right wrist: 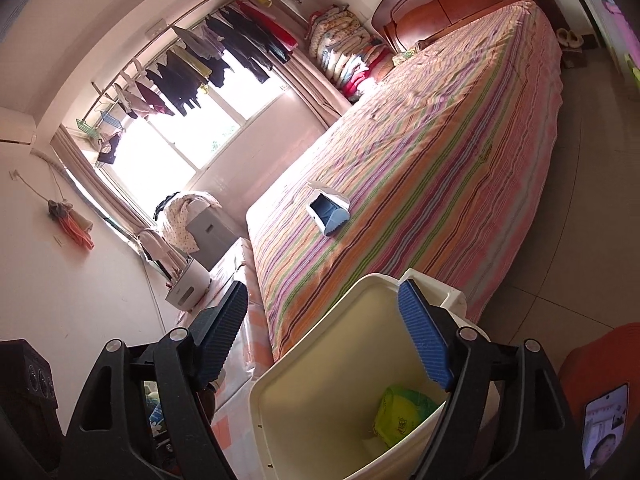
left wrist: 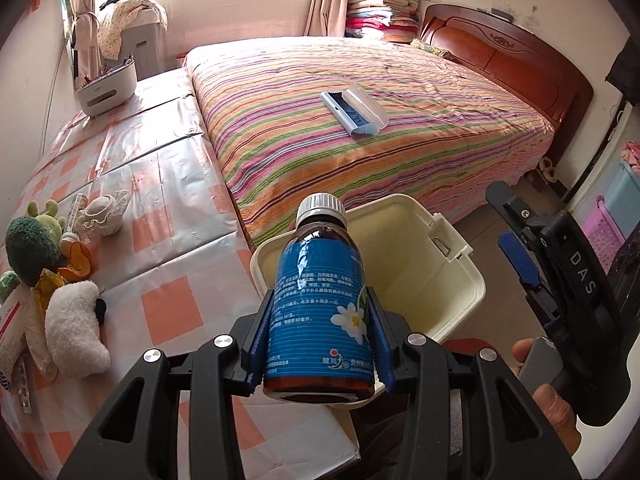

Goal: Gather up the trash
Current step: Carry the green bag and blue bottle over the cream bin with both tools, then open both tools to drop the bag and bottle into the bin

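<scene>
Left hand-held gripper (left wrist: 320,344) clamps brown blue-labelled glass medicine bottle (left wrist: 320,300) above cream plastic bin (left wrist: 460,276) for dropping; right hand-held gripper (right wrist: 324,344) gapes empty.

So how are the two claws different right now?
The left claw is shut on the brown medicine bottle, its blue pads pressing the blue label, while the right claw stands wide open with nothing between its pads. The left claw holds its bottle at the cream bin's rim, by the checked table; the right claw looks down into the bin, where a green wrapper lies. Both are black with ribbed blue pads.
</scene>
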`<state>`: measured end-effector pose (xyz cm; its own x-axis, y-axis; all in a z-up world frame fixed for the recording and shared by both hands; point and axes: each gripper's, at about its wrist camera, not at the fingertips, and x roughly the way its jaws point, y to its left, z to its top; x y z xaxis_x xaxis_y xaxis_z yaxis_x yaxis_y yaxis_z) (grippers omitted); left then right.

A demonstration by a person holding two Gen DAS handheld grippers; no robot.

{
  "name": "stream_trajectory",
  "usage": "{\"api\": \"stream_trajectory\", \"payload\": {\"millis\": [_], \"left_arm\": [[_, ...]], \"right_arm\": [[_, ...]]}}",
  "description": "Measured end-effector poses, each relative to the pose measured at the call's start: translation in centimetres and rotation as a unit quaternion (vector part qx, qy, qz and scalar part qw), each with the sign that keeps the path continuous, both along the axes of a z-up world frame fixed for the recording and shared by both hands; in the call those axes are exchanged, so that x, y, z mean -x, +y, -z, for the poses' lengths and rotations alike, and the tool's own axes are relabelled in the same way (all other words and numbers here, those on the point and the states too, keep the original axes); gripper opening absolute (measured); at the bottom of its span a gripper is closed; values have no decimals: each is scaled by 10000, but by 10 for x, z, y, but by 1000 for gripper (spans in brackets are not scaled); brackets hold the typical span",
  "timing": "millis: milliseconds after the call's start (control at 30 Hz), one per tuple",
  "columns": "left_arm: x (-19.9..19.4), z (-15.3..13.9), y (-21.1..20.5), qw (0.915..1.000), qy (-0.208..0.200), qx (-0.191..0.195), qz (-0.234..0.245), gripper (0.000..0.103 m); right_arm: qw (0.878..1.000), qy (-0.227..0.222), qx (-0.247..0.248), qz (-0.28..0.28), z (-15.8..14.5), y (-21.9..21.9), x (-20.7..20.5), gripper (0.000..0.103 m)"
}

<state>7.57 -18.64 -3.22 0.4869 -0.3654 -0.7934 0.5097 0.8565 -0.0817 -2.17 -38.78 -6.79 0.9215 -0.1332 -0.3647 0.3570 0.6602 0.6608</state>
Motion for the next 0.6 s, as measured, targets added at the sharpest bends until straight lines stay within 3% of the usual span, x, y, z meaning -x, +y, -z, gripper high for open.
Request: {"api": "stream_trajectory", "payload": {"millis": [200, 600], "left_arm": [[-11, 21, -16, 9994, 322, -88, 114, 41], [-17, 48, -38, 9976, 558, -338, 219, 41]], "right_arm": [[9999, -41, -101, 70, 2, -5, 2, 78], [9998, -80, -164, 24, 3, -6, 4, 80]]}}
